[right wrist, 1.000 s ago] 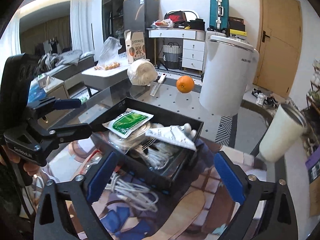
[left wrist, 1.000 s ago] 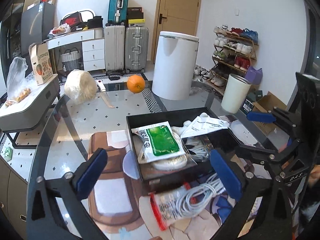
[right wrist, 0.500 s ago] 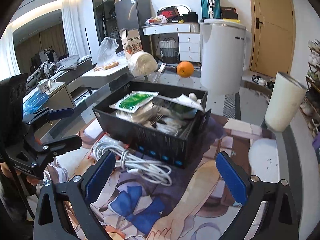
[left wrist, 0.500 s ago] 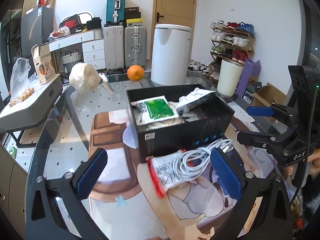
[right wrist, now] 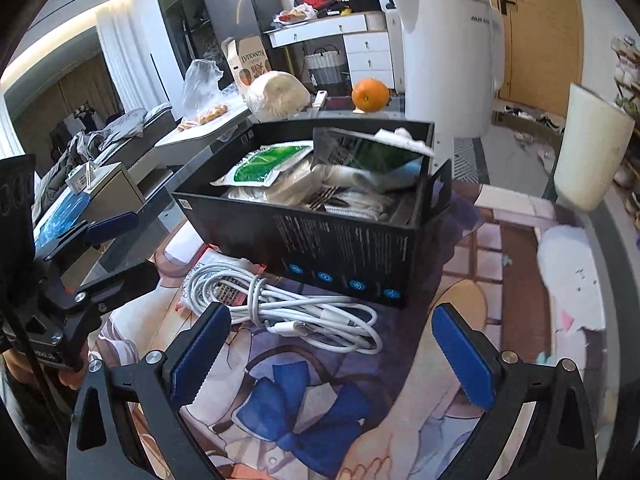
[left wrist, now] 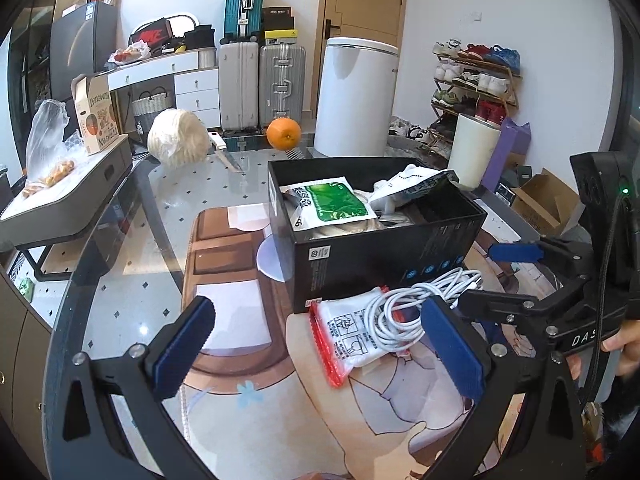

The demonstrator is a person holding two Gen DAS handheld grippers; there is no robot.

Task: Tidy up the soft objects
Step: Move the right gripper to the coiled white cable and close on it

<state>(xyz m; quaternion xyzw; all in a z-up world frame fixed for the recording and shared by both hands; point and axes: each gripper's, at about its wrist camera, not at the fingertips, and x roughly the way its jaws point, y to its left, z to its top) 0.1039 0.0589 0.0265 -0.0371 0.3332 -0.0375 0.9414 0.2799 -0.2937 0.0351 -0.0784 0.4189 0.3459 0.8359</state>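
A glass table (left wrist: 120, 264) spreads out under both grippers, with a printed mat (left wrist: 240, 320) lying on it directly ahead of them. A black box (left wrist: 384, 248) stands on the mat just beyond the fingertips of both grippers, a little right of centre for the left one and straight ahead for the right one. It is filled with soft packets, among them a green pouch (left wrist: 332, 204) leaning at its near left corner and a white packet (left wrist: 412, 184) tilted over the far side.

Against the box's near wall, on the mat, lies a coil of white cable (left wrist: 404, 312) resting on a plastic bag (left wrist: 348, 332) with a red edge. It sits just in front of the left gripper's right finger, and ahead and left of centre for the right gripper.

The left gripper (left wrist: 320, 348) has its jaws spread wide and holds nothing. The right gripper (right wrist: 332, 352) is likewise wide apart and empty, low over the mat.

Far beyond the box, an orange (left wrist: 284, 133) sits near the table's back edge.
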